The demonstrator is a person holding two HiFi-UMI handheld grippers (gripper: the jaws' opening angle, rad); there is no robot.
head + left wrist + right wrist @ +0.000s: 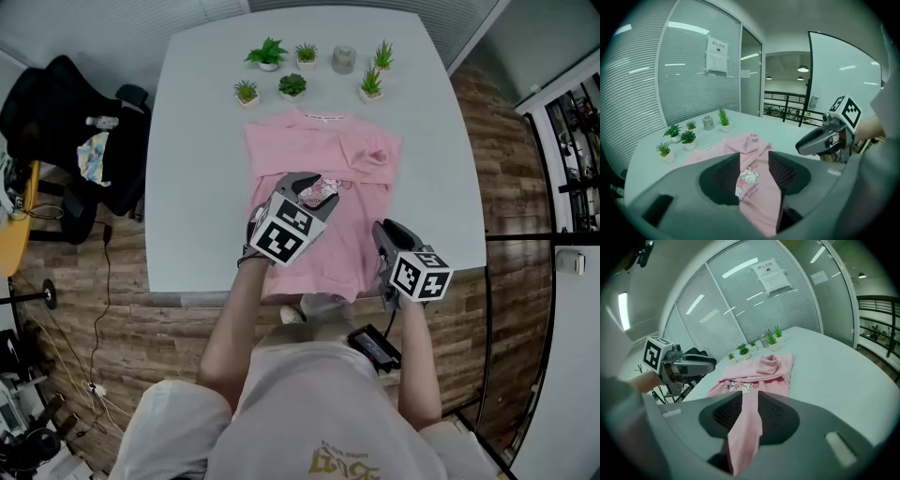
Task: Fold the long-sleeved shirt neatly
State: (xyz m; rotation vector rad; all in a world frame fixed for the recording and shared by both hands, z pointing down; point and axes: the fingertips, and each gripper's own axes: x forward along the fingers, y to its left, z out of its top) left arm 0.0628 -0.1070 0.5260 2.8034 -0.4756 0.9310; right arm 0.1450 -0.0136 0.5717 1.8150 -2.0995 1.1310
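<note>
Holding the one pink long-sleeved shirt (319, 159) by its lower part, the left gripper (754, 157) and right gripper (750, 394) each had jaws half closed, pinching pink cloth. The shirt lay on the white table (202, 187), sleeves folded in (so the bottom-up fold seemed in hand). Next, both needed to carry the hem evenly toward the collar, short of six potted plants (292, 85) and one grey jar (344, 59).

Six potted plants (292, 85) and a grey jar (344, 59) on a white table (197, 187); black chair (56, 103) nearby.
</note>
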